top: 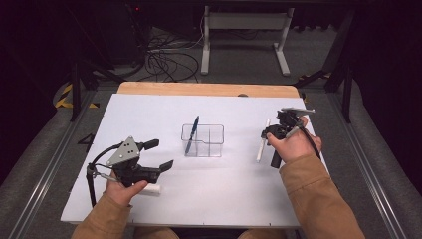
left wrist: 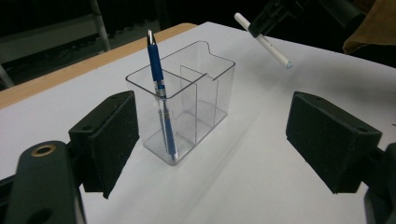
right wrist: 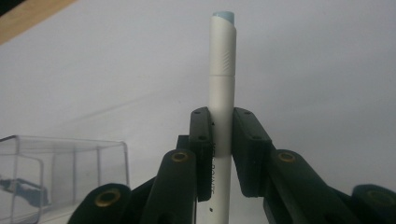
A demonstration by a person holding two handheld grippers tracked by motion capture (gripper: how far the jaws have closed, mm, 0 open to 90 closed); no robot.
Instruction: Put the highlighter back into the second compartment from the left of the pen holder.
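Blue ballpoint pen [top: 191, 135] already stands in the clear plastic divided holder [top: 202, 141]; the white capped marker [top: 262, 141], clamped in the right tool [top: 268, 133] above the white surface [top: 209, 189], remains. Left tool [top: 161, 154] gapes empty.

L hand-held gripper [top: 158, 154] agape, R hand-held gripper [top: 271, 133] clamped

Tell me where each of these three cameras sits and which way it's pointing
High view: above the person's side, looking forward and down on the table; both forearms, left hand-held gripper and right hand-held gripper show.
Left gripper view: rides the left hand-held gripper, looking between open jaws at the clear organizer with the blue pen.
Right gripper view: rides the right hand-held gripper, looking along jaws shut on the white pen.
Shared: organizer and white pen appear in all three.
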